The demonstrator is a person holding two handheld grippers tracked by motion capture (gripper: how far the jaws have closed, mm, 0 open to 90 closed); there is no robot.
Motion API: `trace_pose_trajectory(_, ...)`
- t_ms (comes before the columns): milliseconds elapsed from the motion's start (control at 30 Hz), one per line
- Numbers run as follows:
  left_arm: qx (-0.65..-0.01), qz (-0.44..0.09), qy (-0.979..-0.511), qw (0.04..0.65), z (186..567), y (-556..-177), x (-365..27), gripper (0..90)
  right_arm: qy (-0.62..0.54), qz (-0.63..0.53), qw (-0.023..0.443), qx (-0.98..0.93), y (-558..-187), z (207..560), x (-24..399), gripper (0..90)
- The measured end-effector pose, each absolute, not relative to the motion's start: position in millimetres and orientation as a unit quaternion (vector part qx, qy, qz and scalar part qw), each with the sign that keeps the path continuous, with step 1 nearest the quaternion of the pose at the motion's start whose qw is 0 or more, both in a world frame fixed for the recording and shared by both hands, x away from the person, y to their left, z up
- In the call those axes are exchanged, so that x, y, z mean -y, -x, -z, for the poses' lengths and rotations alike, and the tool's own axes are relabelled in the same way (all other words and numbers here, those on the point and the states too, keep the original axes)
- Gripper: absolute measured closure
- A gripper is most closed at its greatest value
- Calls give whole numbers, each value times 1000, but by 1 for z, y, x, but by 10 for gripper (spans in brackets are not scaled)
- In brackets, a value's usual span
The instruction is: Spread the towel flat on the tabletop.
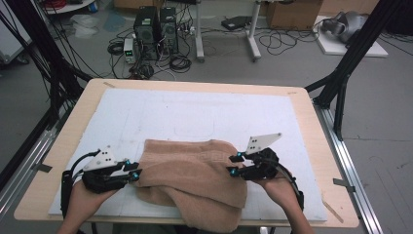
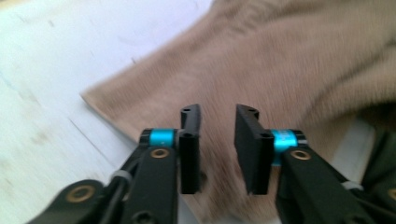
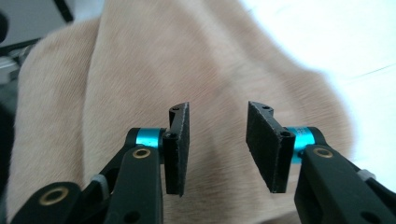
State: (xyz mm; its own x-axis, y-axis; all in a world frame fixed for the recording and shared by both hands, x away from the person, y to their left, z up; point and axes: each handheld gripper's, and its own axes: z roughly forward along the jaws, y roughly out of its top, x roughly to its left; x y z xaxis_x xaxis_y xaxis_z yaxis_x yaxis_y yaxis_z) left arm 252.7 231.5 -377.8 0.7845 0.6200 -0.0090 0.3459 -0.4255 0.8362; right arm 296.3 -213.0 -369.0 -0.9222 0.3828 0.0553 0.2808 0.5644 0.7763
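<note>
So you've got the tan towel (image 1: 195, 175) bunched up between your two tools on the counter (image 1: 311, 126), sitting on the white board (image 1: 195, 112) near your edge, with one corner drooping over the front.

Your left hand-held gripper (image 1: 138, 174) is right at the towel's left edge. In the left gripper view its jaws stand a moderate gap apart, with nothing pinched: the pads (image 2: 190, 149) hang just above the fabric, and the towel's corner pokes out ahead and to the left of them onto the bare white board. The towel (image 2: 289, 74) spreads ahead and off to the right of the jaws.

Your right hand-held gripper (image 1: 234, 165) sits at the towel's right side, over the folded hump, pointing toward your left one. In the right gripper view its jaws are also partly apart, a bit wider than the left's, and the pads (image 3: 178, 149) aren't pressing on anything. The towel (image 3: 140, 70) lies under and ahead of them, a soft fold running away from the left jaw, with white board past the right jaw.

Both hands are low on the near side.
</note>
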Motion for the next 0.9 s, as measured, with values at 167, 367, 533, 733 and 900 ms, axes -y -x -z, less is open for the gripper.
trace_pose_trajectory(167,-302,-163,-820,457,374,-281,-226,586,-226,-425,101,-871,-319,364,224,575)
trace_pose_trajectory(367,-314,-159,-844,404,397,-307,-213,575,-260,-403,78,-874,-339,400,220,557)
trace_pose_trajectory(533,-327,-122,-867,356,422,-320,-208,562,-248,-377,45,-891,-335,426,204,570)
trace_pose_trajectory(733,-343,-85,-856,377,436,-320,-210,670,-240,-375,46,-894,-332,437,201,737)
trace_pose_trajectory(900,-330,-93,-863,370,435,-317,-205,802,-225,-367,48,-901,-331,434,198,838)
